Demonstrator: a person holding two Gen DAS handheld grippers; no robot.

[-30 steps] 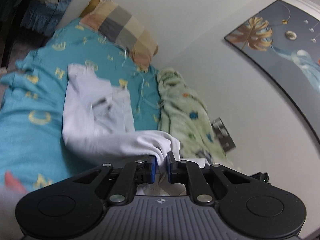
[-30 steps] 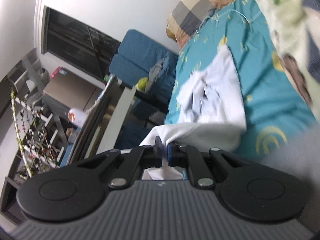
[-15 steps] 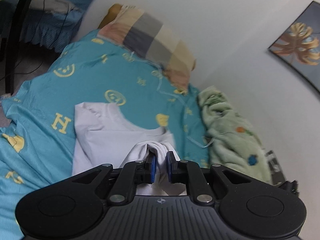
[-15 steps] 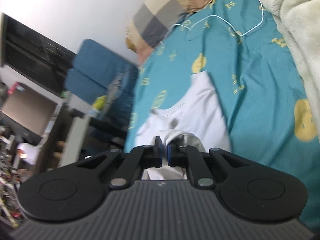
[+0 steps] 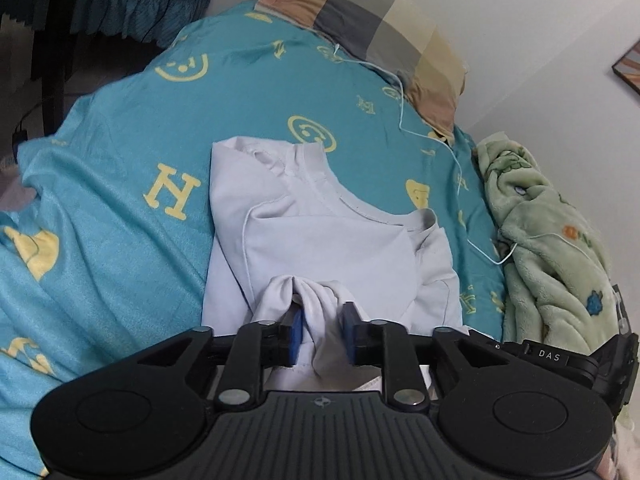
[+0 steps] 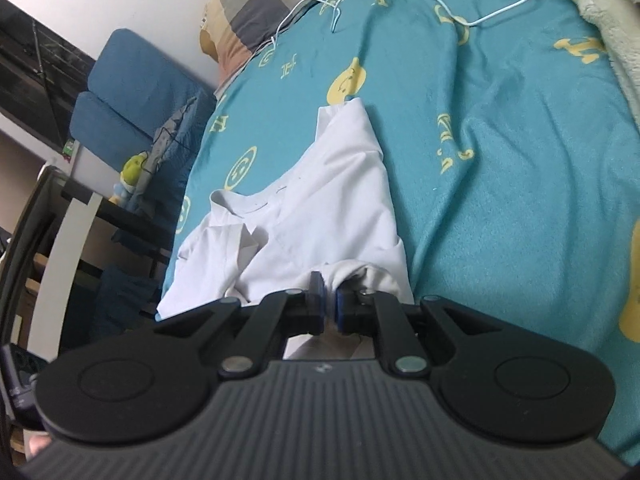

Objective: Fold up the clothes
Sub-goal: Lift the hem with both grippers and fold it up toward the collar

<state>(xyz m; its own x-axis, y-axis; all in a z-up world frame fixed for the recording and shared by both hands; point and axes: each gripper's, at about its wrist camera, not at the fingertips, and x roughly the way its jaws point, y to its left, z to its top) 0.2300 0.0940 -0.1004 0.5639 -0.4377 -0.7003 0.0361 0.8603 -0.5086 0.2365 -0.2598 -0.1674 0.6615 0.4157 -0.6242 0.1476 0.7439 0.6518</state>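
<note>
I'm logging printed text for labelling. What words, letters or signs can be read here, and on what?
"DAS": white letters on the black fitting at the left gripper's right edge.
"H": yellow letters printed on the teal bedsheet, among yellow smiley faces.
Other yellow marks on the sheet: too distorted to read.
White shirt: no print visible.

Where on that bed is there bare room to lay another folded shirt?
The widest bare patch of the teal bedspread lies left of the white T-shirt, out to the bed's edge. A narrower strip runs between the shirt's collar and the checked pillow. The right side is crowded: a thin white cable trails there beside the green fleece blanket.
</note>
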